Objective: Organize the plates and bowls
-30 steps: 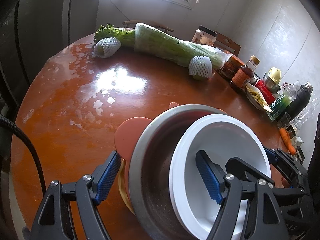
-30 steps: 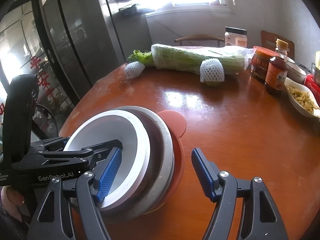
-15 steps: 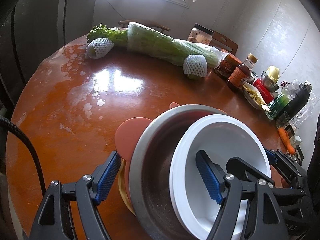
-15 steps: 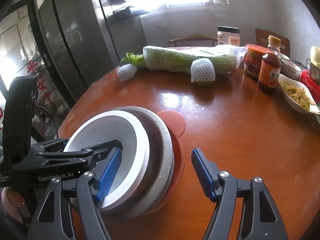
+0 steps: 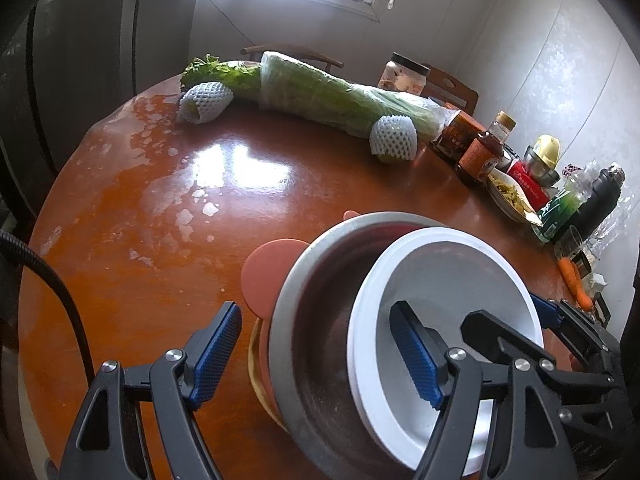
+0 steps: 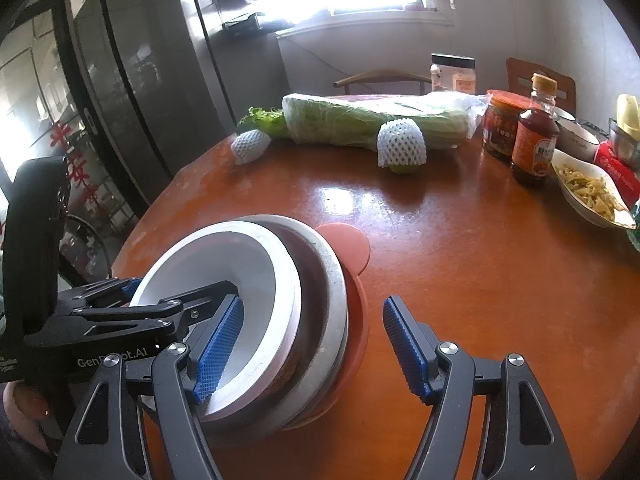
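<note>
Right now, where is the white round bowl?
In both wrist views the white round bowl sits nested on top of the stack, inside the grey metal bowl, at the near edge of the round brown table.

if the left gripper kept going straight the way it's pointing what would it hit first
Most likely the metal bowl in the stack: its rim sits between the left gripper fingers, with the white bowl nested inside it. Depth is hard to judge.

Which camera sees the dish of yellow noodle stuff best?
The right wrist view: the white dish lies open at the right edge, its yellowish strips clear. In the left wrist view the same dish is smaller, far off, and partly tucked behind a brown sauce bottle.
</note>
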`<action>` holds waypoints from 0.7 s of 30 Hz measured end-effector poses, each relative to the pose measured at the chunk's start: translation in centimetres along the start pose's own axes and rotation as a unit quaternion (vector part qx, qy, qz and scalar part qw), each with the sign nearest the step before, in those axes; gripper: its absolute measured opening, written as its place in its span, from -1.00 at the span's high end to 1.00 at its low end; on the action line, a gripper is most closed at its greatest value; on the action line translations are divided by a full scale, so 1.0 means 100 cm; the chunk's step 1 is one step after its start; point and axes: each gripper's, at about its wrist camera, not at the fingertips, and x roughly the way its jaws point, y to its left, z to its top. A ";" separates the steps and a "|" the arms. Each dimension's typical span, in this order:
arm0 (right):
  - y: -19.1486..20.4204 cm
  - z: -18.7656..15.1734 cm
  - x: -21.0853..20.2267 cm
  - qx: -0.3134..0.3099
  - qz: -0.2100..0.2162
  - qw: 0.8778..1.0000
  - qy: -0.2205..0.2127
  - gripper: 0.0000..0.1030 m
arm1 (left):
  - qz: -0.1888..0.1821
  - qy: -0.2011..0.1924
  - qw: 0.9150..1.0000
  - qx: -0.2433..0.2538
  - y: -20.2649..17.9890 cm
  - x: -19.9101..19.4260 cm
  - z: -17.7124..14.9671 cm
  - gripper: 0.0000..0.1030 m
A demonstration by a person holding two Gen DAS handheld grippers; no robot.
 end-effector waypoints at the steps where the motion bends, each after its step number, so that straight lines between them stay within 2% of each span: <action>1: 0.000 0.000 -0.002 -0.001 -0.001 1.000 -0.001 -0.43 | 0.002 -0.004 1.000 -0.001 0.000 -0.003 0.000 -0.48; 11: 0.010 0.004 -0.025 -0.017 -0.011 0.999 -0.027 -0.44 | 0.033 -0.054 0.998 0.014 -0.005 -0.044 -0.003 -0.48; 21: 0.022 -0.011 -0.063 -0.032 -0.032 0.996 -0.073 -0.47 | 0.081 -0.090 0.992 0.037 -0.013 -0.085 -0.034 -0.49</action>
